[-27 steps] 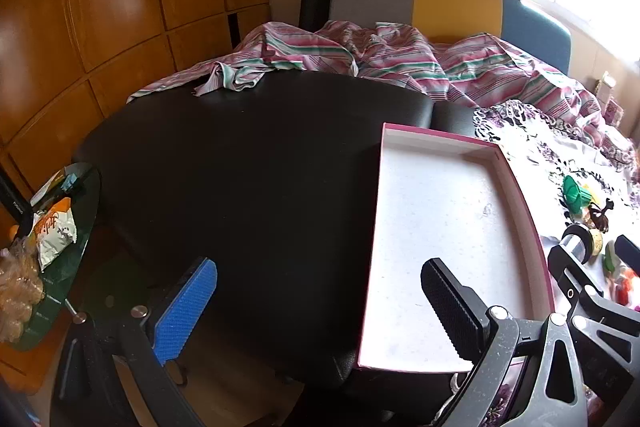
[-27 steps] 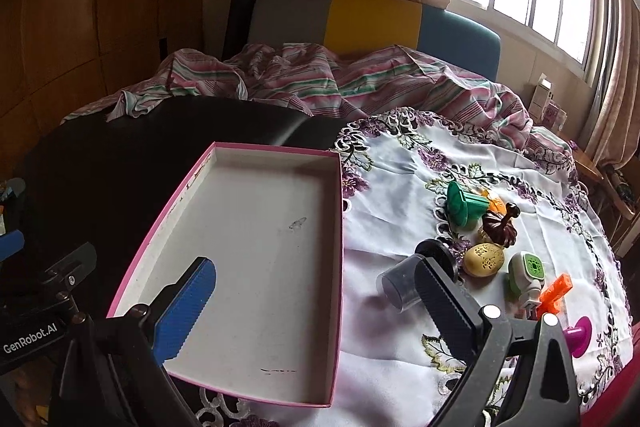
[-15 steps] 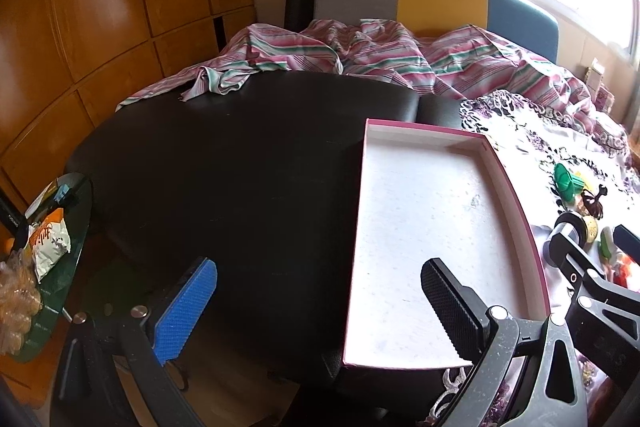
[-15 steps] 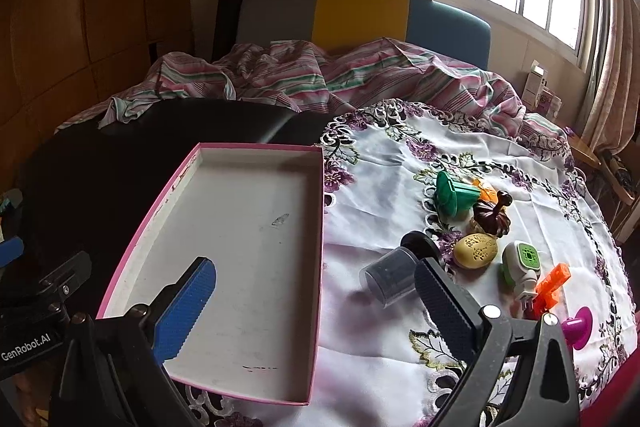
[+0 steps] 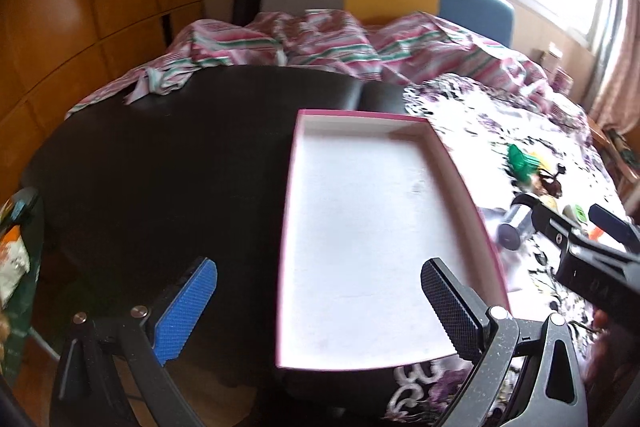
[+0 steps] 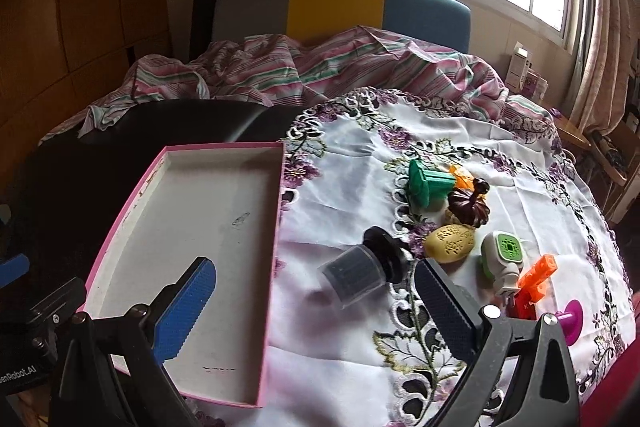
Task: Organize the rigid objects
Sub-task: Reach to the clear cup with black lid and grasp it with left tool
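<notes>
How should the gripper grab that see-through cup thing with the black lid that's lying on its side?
Probably around its clear round body. The cup lies tipped over on the tablecloth, black lid toward the yellow egg. Bring the open right gripper down from above, one finger on each curved side, so it can't roll away. The lid end is crowded by toys.

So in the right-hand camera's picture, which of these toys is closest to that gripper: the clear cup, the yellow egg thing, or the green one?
From the right gripper:
1. Clear cup, lying just ahead, between the fingers.
2. Yellow egg, farther on, to the right.
3. Green toy, farthest back on the tablecloth.
</notes>
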Tool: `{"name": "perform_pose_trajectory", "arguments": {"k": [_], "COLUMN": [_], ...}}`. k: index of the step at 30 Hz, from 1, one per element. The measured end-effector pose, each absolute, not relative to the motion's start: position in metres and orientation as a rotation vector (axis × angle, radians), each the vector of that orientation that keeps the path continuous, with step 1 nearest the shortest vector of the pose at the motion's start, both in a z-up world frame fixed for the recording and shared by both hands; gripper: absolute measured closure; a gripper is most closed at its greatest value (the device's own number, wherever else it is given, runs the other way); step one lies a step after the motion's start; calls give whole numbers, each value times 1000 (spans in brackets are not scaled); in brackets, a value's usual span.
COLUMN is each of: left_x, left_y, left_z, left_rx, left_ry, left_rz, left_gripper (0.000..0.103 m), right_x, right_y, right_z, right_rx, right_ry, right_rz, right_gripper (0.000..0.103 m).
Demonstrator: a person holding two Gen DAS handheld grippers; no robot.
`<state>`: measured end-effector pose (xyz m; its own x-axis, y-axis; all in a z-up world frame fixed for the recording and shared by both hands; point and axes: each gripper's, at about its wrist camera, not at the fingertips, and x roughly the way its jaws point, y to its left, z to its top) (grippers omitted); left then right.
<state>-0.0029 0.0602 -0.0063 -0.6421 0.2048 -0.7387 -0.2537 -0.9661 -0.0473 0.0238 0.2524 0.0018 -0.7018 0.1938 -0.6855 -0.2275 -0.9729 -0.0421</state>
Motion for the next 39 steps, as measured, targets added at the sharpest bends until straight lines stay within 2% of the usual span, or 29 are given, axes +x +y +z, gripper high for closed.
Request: {"name": "perform_pose_trajectory", "arguments": {"k": [9,15,18,22,24,27,29,30,31,33,37,39], "left_x": [-7,-9,-14,-27,-34,-39,-44,-46,-48,-48,-43,-41], "left_y": [126,193,225,259,269,283,289,292,296,301,298,293], "left_z": [5,5,-3,-22,-32,-44,-52,-55,-60,-68,-70,-65], "left_rx": [-1072,-987,-973,-989,-1026,-1039,-1061,-1080,-1105,-1122,-1098,-1102], "left_ry": [199,348,443,545,574,626,646,643,647,668,635,586], "left_rz": [2439,2263,2179,2090,2057,2035,2026,2009,1992,1978,2002,2019], "left_gripper": [0,2,10,14,20,22,28,37,50,59,59,59], "right_x": [38,53,57,59,59,59,61,62,63,68,83,88], "right_y": [347,412,437,458,466,472,475,477,479,486,507,515], "right_z": [13,20,17,7,4,4,4,4,5,7,7,5], "right_rx": [-1079,-1041,-1008,-1006,-1003,-1000,-991,-983,-974,-938,-862,-846], "right_ry": [224,297,339,418,490,520,554,565,574,618,765,818], "right_rz": [2546,2459,2446,2431,2434,2434,2440,2438,2432,2414,2360,2331], "right_gripper": [1,1,1,1,1,1,1,1,1,1,2,7]}}
